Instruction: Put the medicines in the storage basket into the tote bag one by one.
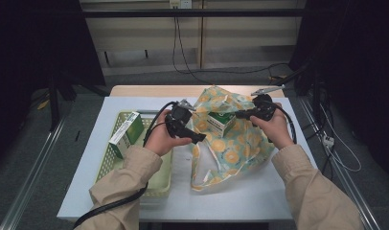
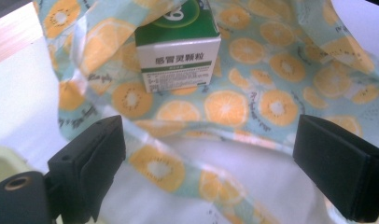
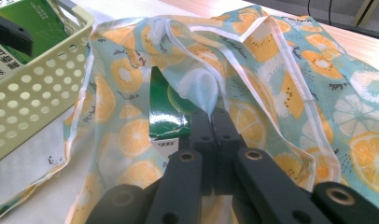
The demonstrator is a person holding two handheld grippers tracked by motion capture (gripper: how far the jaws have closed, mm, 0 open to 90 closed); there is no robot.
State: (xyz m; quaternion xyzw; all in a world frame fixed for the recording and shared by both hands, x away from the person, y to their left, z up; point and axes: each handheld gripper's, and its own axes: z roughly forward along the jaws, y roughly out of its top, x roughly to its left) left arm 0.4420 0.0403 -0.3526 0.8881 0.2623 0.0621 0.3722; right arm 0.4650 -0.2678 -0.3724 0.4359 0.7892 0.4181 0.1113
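Fruit-print bag (image 1: pixel 233 139) on white table (image 1: pixel 259 191), just right of yellow basket (image 1: pixel 159 184). Green-white medicine box (image 2: pixel 177 44) inside bag mouth. Right gripper (image 3: pixel 214 116) jaws pressed together, pinching bag rim. Left gripper (image 2: pixel 208 154) jaws spread, empty, before bag. Second box (image 1: pixel 126 133) in basket.

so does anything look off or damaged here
Nothing looks damaged or spilled. One green box stands in the bag, whose rim the right gripper pinches; another box leans tilted in the basket.

Beige jacket sleeves (image 1: pixel 130 175), black left tool (image 1: pixel 200 138) with blocky pads, black right tool (image 1: pixel 236 114), thick black cables
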